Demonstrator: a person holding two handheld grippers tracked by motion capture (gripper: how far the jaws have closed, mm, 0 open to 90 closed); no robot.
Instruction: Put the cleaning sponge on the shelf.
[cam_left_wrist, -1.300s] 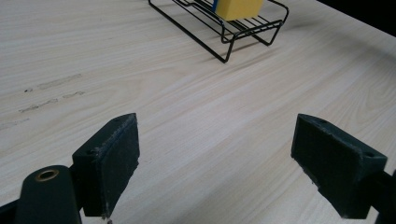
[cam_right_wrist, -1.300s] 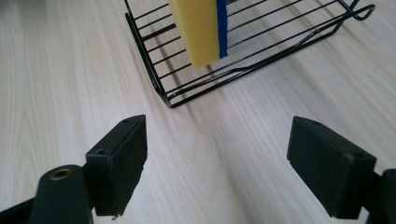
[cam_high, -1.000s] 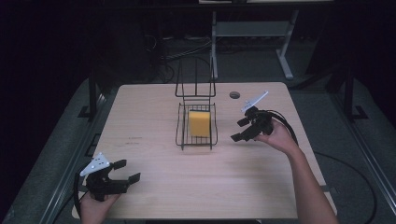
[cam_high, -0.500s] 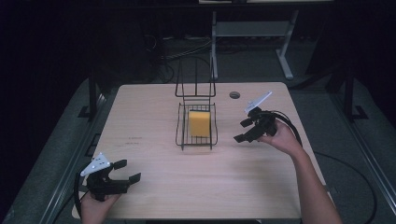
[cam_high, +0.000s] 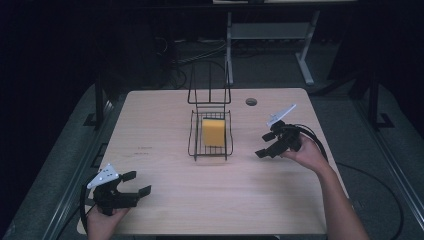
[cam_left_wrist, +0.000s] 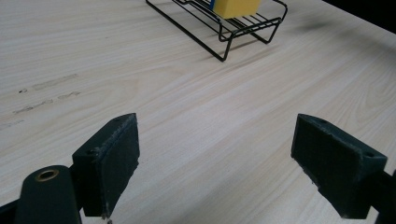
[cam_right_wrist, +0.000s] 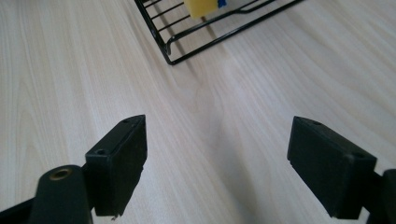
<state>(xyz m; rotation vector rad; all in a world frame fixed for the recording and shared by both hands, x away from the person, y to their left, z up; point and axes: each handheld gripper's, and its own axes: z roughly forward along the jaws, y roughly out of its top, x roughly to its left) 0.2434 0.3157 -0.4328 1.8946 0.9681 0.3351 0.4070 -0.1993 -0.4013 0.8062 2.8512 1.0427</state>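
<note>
Inside the black wire rack (cam_high: 210, 135) at mid-bench lies a yellow sponge (cam_high: 213, 132), a flat block with a blue edge. Right of the rack, the right claw (cam_high: 269, 145) gapes empty; the left claw (cam_high: 136, 184), well apart near the rack's front-left, also stands open.

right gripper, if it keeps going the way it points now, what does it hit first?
Probably the near corner of the wire basket holding the yellow sponge. The open right gripper has bare table before that; depth is unclear.

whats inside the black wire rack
A yellow sponge lies flat on the floor of the black wire rack, alone in there. The right gripper view shows a blue edge on the sponge. Its underside is hidden against the wires.
</note>
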